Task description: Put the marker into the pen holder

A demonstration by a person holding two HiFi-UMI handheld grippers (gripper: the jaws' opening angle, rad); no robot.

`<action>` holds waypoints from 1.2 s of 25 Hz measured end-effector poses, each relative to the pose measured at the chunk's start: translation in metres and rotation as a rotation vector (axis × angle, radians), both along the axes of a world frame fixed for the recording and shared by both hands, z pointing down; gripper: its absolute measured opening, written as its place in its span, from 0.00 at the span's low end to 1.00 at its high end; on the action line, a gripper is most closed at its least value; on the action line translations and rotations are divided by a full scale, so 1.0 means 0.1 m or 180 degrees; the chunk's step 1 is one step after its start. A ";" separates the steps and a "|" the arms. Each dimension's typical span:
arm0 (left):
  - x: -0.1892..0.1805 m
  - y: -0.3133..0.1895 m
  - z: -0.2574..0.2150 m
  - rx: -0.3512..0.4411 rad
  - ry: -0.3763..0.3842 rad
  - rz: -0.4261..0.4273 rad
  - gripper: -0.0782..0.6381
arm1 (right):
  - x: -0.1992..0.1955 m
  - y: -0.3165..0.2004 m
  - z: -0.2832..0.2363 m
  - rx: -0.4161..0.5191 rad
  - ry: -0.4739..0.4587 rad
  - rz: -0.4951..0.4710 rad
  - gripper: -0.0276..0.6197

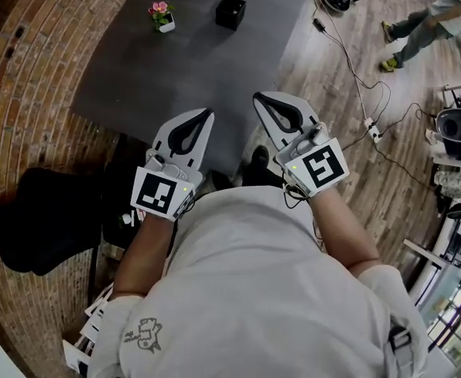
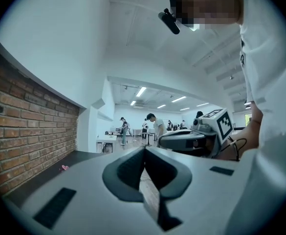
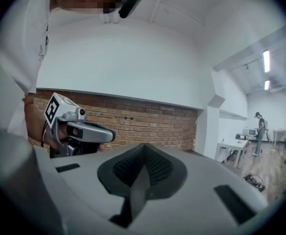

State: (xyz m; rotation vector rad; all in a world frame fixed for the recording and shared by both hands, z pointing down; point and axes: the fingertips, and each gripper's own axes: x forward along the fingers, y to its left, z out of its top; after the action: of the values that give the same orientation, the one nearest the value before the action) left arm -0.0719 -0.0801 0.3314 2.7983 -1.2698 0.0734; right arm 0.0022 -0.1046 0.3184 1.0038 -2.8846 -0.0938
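Note:
The black square pen holder (image 1: 230,12) stands near the far edge of the dark grey table (image 1: 135,61). No marker shows in any view. Both grippers are held up close to the person's chest, apart from the pen holder and pointing level. My left gripper (image 1: 207,114) (image 2: 143,152) is shut, its pads meeting at the tip with nothing between them. My right gripper (image 1: 259,98) (image 3: 143,149) is shut as well and holds nothing. Each gripper view shows the other gripper beside it: the right gripper (image 2: 191,140) in the left one, the left gripper (image 3: 79,131) in the right one.
A small white pot with pink flowers (image 1: 162,16) stands on the table left of the pen holder. A black chair (image 1: 49,219) is at the left. Cables and a power strip (image 1: 372,128) lie on the wooden floor; a person (image 1: 427,18) walks at the far right. A brick wall (image 3: 133,124) is close by.

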 end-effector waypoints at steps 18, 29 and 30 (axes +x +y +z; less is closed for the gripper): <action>1.23 0.23 -0.07 -0.0118 -0.0052 -0.0250 0.12 | 1.34 0.24 -0.08 -0.0079 -0.0047 -0.0362 0.05; 1.24 0.48 -0.04 -0.0062 -0.0102 -0.0219 0.12 | 1.33 0.39 -0.05 -0.0113 -0.0080 -0.0438 0.05; 1.21 0.50 -0.04 -0.0068 -0.0085 -0.0199 0.12 | 1.32 0.41 -0.07 -0.0078 -0.0084 -0.0414 0.05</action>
State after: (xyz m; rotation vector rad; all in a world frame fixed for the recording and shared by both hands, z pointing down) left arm 0.0494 -0.0301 0.3275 2.7464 -1.3528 0.1205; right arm 0.1342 -0.0633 0.3117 0.8191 -2.9651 -0.0539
